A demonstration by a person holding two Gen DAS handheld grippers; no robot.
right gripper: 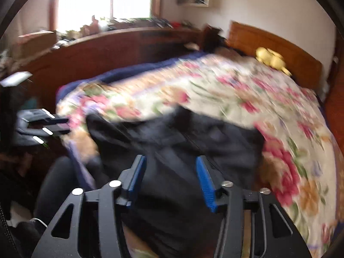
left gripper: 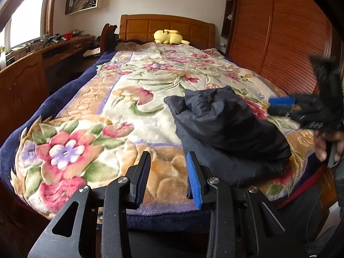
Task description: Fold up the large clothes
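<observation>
A dark garment (left gripper: 228, 133) lies bunched in a lumpy heap near the foot of the bed, on a floral blanket (left gripper: 120, 99). The left gripper (left gripper: 168, 178) hovers partly open, empty. The right gripper (right gripper: 169, 180) hangs partly open above the garment, gripping nothing. A yellow plush (left gripper: 168, 37) sits by the wooden headboard (left gripper: 150, 24).

Blanket (left gripper: 133, 116) bare left; dark garment (left gripper: 225, 129) heaped right

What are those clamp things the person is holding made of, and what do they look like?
Each is a black, matte, plastic-looking frame with triangular cut-outs and round silver bolt heads. The left gripper and right gripper both end in two flat fingers faced with ribbed blue pads. A grey sleeve edge shows.
</observation>
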